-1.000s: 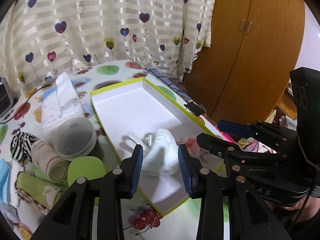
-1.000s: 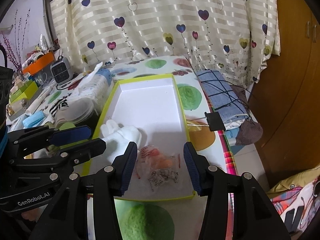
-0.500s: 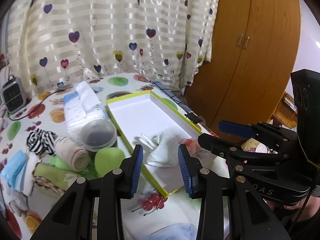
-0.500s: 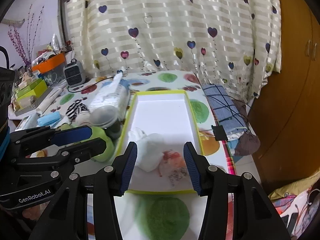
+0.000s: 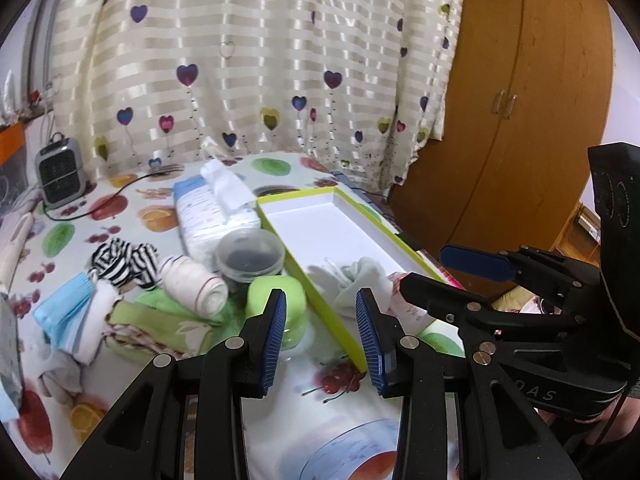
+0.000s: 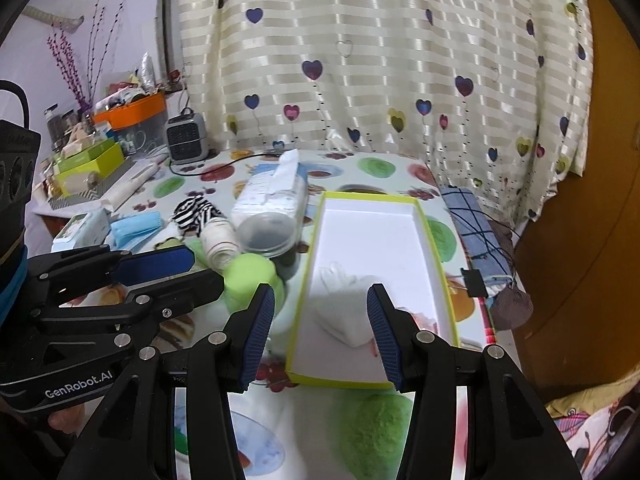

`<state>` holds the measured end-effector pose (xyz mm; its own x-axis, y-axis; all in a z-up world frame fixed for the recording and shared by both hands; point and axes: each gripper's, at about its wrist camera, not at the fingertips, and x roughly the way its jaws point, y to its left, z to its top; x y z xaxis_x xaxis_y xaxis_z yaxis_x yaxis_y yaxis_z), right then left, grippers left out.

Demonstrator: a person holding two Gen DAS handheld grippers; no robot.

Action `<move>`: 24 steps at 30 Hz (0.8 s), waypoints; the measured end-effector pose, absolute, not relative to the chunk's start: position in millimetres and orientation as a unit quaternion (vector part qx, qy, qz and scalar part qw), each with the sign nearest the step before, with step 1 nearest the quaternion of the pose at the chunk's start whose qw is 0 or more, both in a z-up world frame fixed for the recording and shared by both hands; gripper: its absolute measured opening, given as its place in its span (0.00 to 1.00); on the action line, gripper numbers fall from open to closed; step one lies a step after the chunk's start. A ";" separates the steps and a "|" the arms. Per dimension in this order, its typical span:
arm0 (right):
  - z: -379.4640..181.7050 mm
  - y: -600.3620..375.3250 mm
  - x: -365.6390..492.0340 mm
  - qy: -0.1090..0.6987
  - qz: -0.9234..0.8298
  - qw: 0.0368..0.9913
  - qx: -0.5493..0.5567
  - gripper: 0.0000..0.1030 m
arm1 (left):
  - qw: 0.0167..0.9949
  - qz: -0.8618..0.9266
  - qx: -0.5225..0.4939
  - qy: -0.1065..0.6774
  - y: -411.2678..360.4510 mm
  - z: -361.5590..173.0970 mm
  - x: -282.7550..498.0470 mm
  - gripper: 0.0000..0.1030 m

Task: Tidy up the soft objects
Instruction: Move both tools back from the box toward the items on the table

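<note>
Both tools, left tool [image 5: 320, 334] and right tool [image 6: 320, 334], hover open and empty; white gloves [image 6: 344, 304] lie in the box [image 6: 438, 256], remaining rolled cloths [image 5: 192, 282] left, nearer the left tool

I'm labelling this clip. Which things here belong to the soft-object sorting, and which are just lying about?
Job:
green-rimmed box
white gloves
striped cloth
rolled towel
blue masks
both open grippers

Lying about:
heater
tissue pack
lidded tub
</note>
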<state>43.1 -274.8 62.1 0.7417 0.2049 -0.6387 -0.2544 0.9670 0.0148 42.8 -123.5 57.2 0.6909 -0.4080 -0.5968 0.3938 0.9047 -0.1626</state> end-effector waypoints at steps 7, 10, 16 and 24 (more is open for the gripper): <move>60.7 -260.0 40.4 0.341 0.138 0.929 -0.043 0.48 | 0.921 -0.199 -0.023 0.335 -107.0 50.0 42.0 0.34; 59.9 -256.0 40.4 0.342 0.144 0.927 -0.046 0.48 | 0.920 -0.193 -0.030 0.339 -100.5 47.2 41.6 0.34; 57.8 -245.7 40.2 0.346 0.156 0.924 -0.051 0.48 | 0.921 -0.184 -0.035 0.341 -91.6 44.0 39.1 0.34; 55.9 -234.9 39.5 0.348 0.168 0.921 -0.057 0.48 | 0.921 -0.172 -0.045 0.347 -78.4 39.0 38.4 0.34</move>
<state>39.5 -234.9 55.9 0.7012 0.2702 -0.6597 -0.3500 0.9367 0.0116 38.4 -78.4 39.0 0.7001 -0.3483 -0.6233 0.2852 0.9367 -0.2031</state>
